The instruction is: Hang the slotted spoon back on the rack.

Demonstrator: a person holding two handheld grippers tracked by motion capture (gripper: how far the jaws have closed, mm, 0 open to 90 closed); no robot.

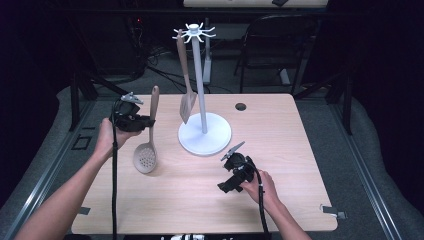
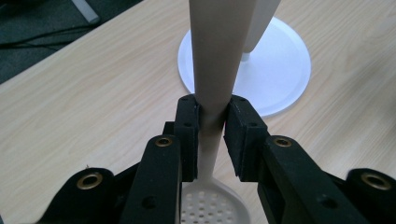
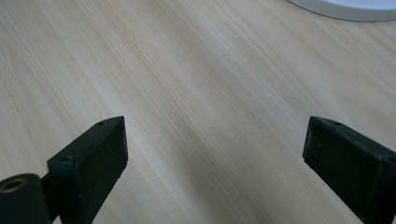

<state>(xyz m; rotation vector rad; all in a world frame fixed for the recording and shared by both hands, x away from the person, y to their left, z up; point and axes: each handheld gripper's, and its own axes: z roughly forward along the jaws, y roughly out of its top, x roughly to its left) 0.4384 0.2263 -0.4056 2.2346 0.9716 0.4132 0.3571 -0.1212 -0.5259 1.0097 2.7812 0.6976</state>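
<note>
High view | left tool (image 1: 145, 121) clamps skimmer (image 1: 148, 135) handle | right tool (image 3: 215, 154) agape

No writing, label, brand or number can be read anywhere — not on the table (image 1: 280, 150), nor on the white stand (image 1: 205, 134) at its far middle. The spoon (image 1: 146, 150) and the spatula (image 1: 186, 85) carry no marks either — plain surfaces.
</note>
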